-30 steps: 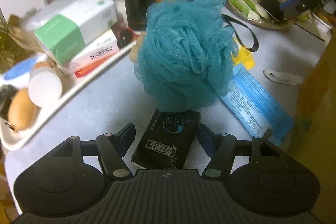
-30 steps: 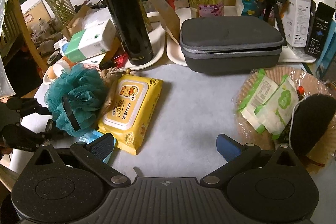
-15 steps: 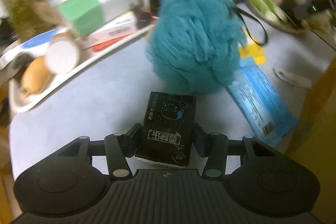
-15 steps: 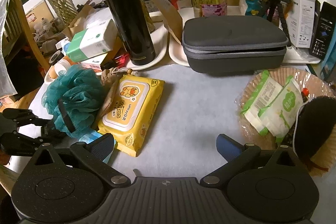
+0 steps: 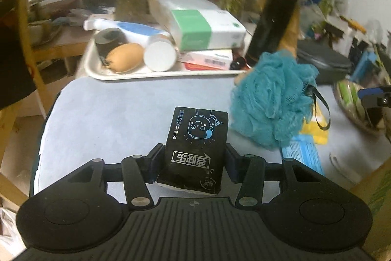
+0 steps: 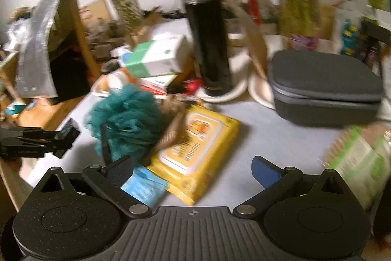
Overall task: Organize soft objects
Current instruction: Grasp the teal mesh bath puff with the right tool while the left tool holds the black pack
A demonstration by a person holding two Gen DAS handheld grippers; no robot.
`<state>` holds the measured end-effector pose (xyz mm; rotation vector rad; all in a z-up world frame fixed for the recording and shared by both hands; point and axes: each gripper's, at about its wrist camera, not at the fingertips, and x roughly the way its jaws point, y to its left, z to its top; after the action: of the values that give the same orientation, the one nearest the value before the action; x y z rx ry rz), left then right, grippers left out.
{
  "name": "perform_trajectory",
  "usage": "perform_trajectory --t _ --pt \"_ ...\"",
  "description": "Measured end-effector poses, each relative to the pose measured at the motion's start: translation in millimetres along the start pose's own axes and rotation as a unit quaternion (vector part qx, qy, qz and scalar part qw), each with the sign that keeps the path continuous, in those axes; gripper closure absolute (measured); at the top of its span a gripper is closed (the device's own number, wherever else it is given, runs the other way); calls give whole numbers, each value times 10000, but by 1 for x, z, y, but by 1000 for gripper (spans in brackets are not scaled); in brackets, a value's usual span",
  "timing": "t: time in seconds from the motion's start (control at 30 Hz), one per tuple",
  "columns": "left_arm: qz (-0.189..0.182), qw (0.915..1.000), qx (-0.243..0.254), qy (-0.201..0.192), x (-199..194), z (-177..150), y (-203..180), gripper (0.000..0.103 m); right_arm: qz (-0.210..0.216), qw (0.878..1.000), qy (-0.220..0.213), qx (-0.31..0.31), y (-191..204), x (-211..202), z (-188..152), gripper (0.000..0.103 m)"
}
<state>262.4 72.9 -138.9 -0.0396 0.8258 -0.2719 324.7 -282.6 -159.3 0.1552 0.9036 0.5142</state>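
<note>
My left gripper (image 5: 194,164) is shut on a black tissue pack (image 5: 195,146) with a cartoon face, held above the pale blue table (image 5: 117,114). It also shows at the left of the right wrist view (image 6: 61,138). A teal bath pouf (image 5: 271,99) with a black loop sits to the right of the pack; the right wrist view shows it too (image 6: 127,119). My right gripper (image 6: 191,169) is open and empty above a yellow wet-wipe pack (image 6: 198,151) and a blue packet (image 6: 144,187).
A white tray (image 5: 97,70) holds a green-and-white box (image 5: 202,26), a bottle and a brown object. A black flask (image 6: 207,33) stands on a plate. A grey zip case (image 6: 325,87) lies at the right, a basket with green packs (image 6: 359,158) beside it.
My left gripper closed on the black tissue pack, lifted it and swung left, away from the pouf. My right gripper moved forward and left toward the yellow pack; its view is blurred.
</note>
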Motion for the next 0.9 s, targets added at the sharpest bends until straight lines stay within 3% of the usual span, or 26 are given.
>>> perform_trajectory --t 0.27,0.47,0.7,0.83,0.87,0.9 --pt "156 9989 -111 -438 -10 1 3 53 1127 9923 3 -520 7 35 21 6" --pt "176 9990 36 -414 -6 -4 2 53 1649 9832 237 -748 20 68 36 5" --pt "17 9990 44 -433 -5 -5 2 53 1990 9775 515 -468 23 104 48 5" --pt "5 9992 1 -409 -3 -5 3 53 1825 9787 730 -595 33 120 46 6" --pt "-15 9991 -20 -414 -3 -5 4 53 1766 9790 826 -601 35 124 45 8" --pt "-34 9991 -43 -414 -3 -5 4 53 1761 9781 924 -615 37 128 43 21"
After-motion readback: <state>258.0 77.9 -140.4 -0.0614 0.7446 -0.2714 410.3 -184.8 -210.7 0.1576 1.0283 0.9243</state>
